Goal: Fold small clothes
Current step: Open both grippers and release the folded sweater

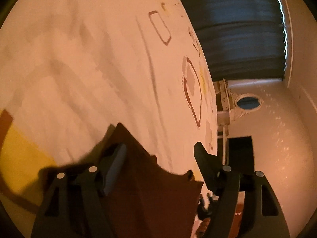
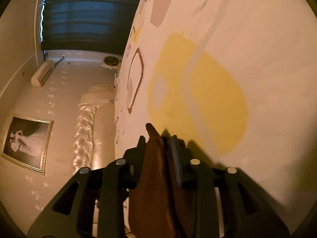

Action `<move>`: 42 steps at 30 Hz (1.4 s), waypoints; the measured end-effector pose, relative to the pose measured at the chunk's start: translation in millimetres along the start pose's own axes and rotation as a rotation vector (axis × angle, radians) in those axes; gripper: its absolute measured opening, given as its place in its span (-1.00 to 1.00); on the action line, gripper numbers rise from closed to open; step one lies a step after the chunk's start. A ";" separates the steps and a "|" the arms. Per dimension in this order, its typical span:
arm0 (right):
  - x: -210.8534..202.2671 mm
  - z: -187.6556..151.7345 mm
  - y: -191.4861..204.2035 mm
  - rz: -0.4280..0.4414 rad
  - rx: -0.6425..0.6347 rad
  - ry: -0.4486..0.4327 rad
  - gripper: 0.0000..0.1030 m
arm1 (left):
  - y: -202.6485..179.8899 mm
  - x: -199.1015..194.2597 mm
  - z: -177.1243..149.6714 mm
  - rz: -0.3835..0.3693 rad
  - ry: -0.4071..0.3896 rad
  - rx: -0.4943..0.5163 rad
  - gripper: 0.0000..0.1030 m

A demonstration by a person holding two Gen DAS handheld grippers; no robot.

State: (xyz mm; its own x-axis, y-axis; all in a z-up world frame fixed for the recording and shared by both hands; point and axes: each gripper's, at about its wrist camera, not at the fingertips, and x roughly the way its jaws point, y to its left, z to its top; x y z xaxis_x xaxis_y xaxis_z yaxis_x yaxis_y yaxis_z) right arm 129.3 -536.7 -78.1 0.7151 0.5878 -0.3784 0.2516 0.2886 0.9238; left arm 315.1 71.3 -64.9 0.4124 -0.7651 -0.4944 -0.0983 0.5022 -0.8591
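A dark brown garment [image 1: 150, 180] lies over a white patterned bedsheet [image 1: 79, 59]. My left gripper [image 1: 160, 154] is open, its fingers wide apart, with the brown cloth lying between them and over the left finger's [image 1: 116, 164] base. In the right wrist view my right gripper [image 2: 158, 144] is shut on a bunched fold of the same brown garment [image 2: 152, 178], held just above the bedsheet [image 2: 257, 39] near a yellow patch [image 2: 214, 91].
The bed's edge [image 1: 212, 99] runs beside a pale wall. A dark curtain [image 1: 237, 29] hangs at the far end. The right wrist view shows a tufted headboard [image 2: 89, 119], a framed picture [image 2: 27, 142] and an air conditioner [image 2: 42, 73].
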 end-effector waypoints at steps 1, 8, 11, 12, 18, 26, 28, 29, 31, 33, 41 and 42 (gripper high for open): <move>-8.4 -2.8 1.9 -0.010 -0.015 -0.003 -0.41 | -2.6 -6.3 -5.6 0.007 0.009 0.022 0.45; -55.1 -51.1 10.0 -0.078 -0.113 0.038 -0.04 | 17.6 -65.8 -68.6 0.030 0.024 0.066 0.47; -65.9 -80.1 7.4 -0.112 -0.135 0.086 -0.03 | 36.6 -96.2 -103.1 0.038 0.009 0.036 0.48; -68.9 -90.0 6.3 -0.124 -0.146 0.098 -0.03 | 42.0 -103.6 -112.3 0.027 0.004 0.023 0.48; -74.0 -131.6 5.1 -0.191 -0.219 0.162 -0.03 | 55.4 -113.3 -153.6 -0.032 0.030 -0.015 0.52; -61.9 -155.5 4.9 -0.170 -0.214 0.169 -0.03 | 49.5 -99.3 -154.4 -0.019 0.004 -0.064 0.53; -59.8 -157.8 5.3 -0.165 -0.206 0.166 -0.03 | 50.8 -104.2 -155.3 0.004 -0.016 -0.114 0.53; -60.1 -159.5 5.2 -0.161 -0.205 0.170 -0.03 | 57.9 -115.5 -163.5 0.001 -0.024 -0.143 0.53; -59.1 -162.9 5.3 -0.152 -0.206 0.184 -0.03 | 62.6 -124.5 -169.0 0.009 -0.039 -0.169 0.53; -57.5 -166.5 5.8 -0.150 -0.217 0.202 -0.03 | 67.5 -133.1 -173.2 0.055 -0.054 -0.169 0.53; -53.8 -167.8 4.1 -0.150 -0.210 0.204 -0.43 | 53.0 -110.4 -172.0 0.102 -0.028 -0.102 0.54; -53.4 -168.3 4.0 -0.151 -0.209 0.206 -0.57 | 50.1 -106.6 -170.9 0.113 -0.032 -0.088 0.53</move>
State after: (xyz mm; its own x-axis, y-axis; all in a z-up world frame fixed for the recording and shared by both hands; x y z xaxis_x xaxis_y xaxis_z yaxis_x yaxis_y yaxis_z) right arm -17.7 -439.7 -64.1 0.5278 0.6604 -0.5341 0.1901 0.5210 0.8321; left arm 111.4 109.2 -77.8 0.4231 -0.6915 -0.5856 -0.2246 0.5461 -0.8071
